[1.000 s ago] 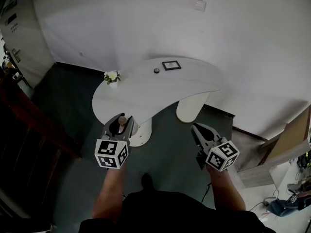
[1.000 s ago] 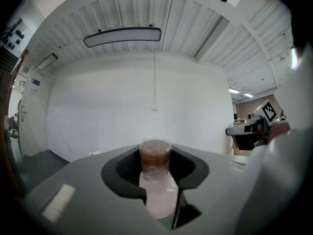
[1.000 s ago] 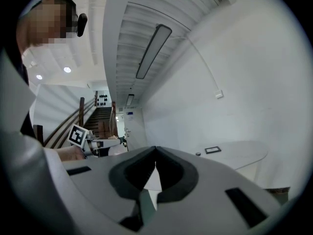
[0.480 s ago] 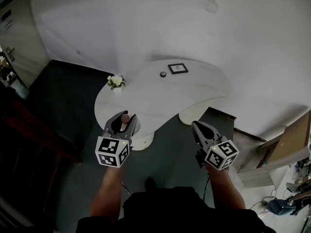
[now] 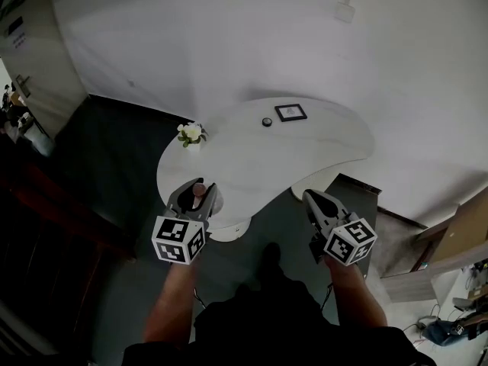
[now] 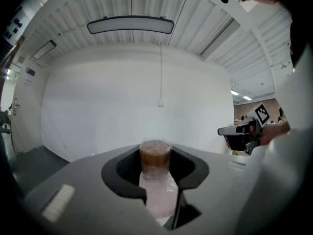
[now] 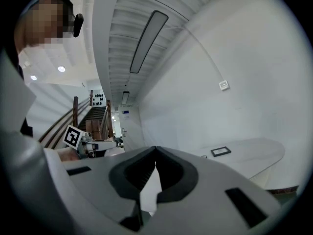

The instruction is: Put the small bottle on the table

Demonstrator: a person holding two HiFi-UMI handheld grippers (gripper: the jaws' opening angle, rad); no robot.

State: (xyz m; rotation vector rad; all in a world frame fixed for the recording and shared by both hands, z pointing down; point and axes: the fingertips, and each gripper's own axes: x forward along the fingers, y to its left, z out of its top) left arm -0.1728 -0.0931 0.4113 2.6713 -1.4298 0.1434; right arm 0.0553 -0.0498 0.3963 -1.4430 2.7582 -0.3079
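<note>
**Fingers (image 6: 83, 192) of left gripper (image 5: 197, 192) clamped on small clear bottle with brown top (image 6: 155, 166); right pair closed**

Left gripper: the fingers grip the bottle, which stands upright between the pads. In the head view the bottle is held in the air at the near left edge of the white kidney-shaped tabletop (image 5: 320, 151), not resting on it.

Right gripper (image 5: 313, 201): the fingers (image 7: 205, 190) meet tip to tip with nothing between them. It is held beside the tabletop's near edge, over the dark floor (image 5: 114, 166).

On the tabletop, all well apart from both grippers:
- small black-framed picture (image 5: 290, 112)
- small dark round item (image 5: 267, 122)
- white flowers in a small pot (image 5: 191, 134)
</note>
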